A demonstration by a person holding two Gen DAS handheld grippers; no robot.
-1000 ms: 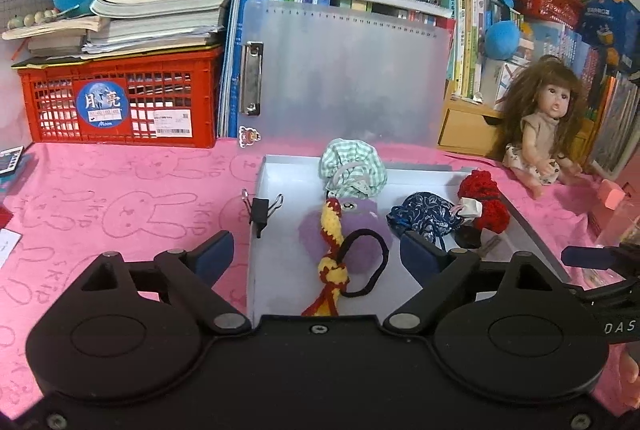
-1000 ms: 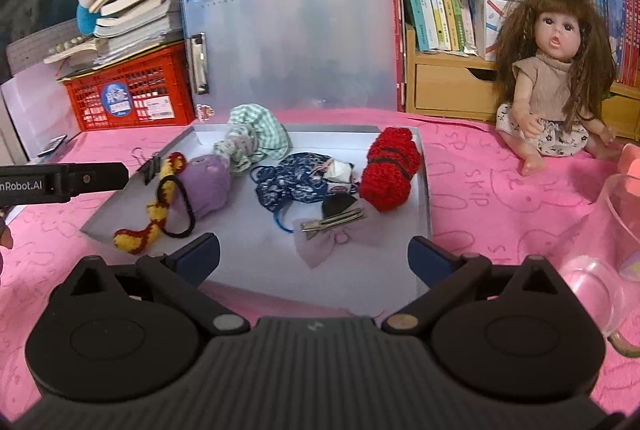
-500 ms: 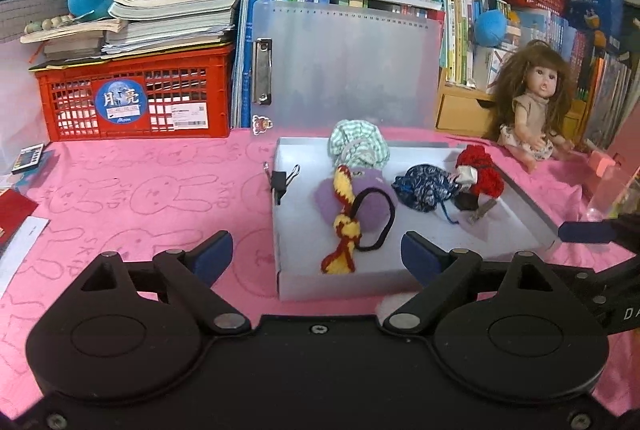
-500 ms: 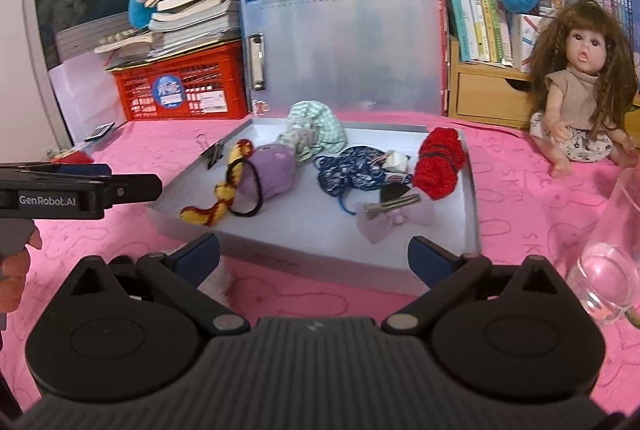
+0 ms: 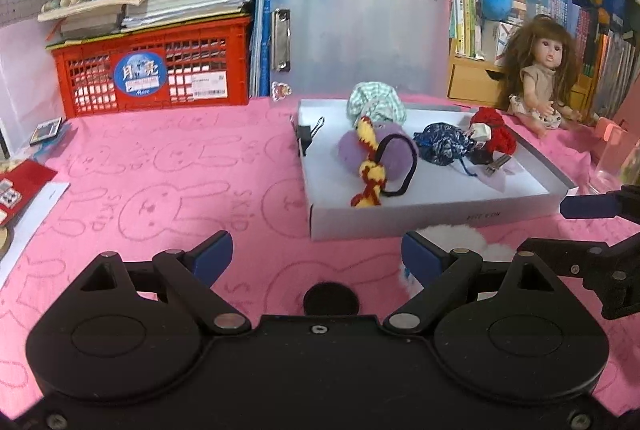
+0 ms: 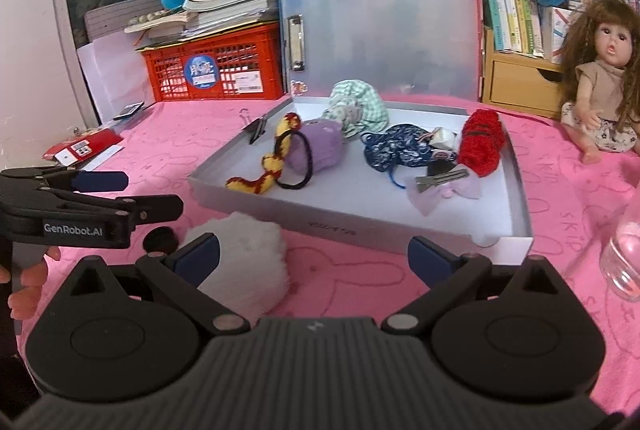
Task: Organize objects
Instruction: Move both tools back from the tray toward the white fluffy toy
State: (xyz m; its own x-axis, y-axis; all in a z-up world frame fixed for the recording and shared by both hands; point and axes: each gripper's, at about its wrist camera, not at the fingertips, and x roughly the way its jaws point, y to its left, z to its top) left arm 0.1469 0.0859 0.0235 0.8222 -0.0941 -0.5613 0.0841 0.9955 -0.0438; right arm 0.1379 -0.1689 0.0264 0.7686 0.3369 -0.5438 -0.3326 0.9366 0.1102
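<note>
Item: white fluffy pom-pom (image 6: 240, 262), on the pink tabletop (image 5: 160, 190) just outside the tray (image 6: 360, 226), apparently awaiting sorting with the hair ties inside. My left gripper (image 5: 316, 256) and right gripper (image 6: 312, 254) were both released, holding nothing, flanking it.

We see a pink tablecloth (image 5: 168, 190) printed with darker pink rabbit outlines, and on it a white tray (image 6: 516, 198). In the tray lie a green-and-white checked scrunchie (image 6: 356, 106), a yellow-and-red knitted band (image 5: 370, 166), a lilac pouch (image 6: 320, 150), a navy patterned scrunchie (image 6: 396, 150) (white flecks) and a red knitted scrunchie (image 6: 482, 142). A white fluffy pompom (image 6: 244, 262) sits before it; behind, a red crate (image 5: 160, 70).
</note>
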